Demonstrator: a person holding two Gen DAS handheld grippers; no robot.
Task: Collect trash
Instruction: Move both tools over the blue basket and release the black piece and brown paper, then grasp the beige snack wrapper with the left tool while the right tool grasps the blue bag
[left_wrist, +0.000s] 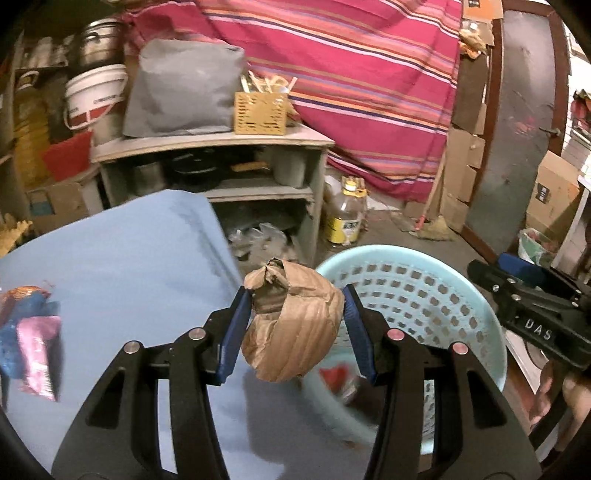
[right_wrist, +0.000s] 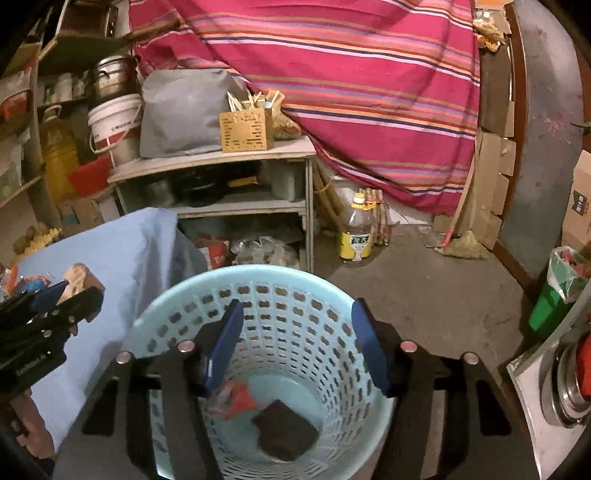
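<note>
My left gripper (left_wrist: 293, 325) is shut on a crumpled brown paper ball (left_wrist: 291, 328), held above the edge of the blue-covered table (left_wrist: 122, 266), just left of the light blue perforated basket (left_wrist: 480, 306). My right gripper (right_wrist: 297, 343) is open and empty, hovering over the basket (right_wrist: 236, 277), which holds a red wrapper (right_wrist: 236, 400) and a dark brown piece (right_wrist: 284, 430). The left gripper with the paper ball (right_wrist: 79, 277) shows at the left of the right wrist view. Colourful wrappers (left_wrist: 31, 328) lie on the table at the left.
A grey shelf unit (left_wrist: 210, 140) with a grey bag, a yellow box and pots stands behind. A plastic bottle (left_wrist: 345, 214) stands on the concrete floor. A striped red cloth (left_wrist: 351, 74) hangs at the back. A green bin (right_wrist: 554, 299) with a liner stands at the right.
</note>
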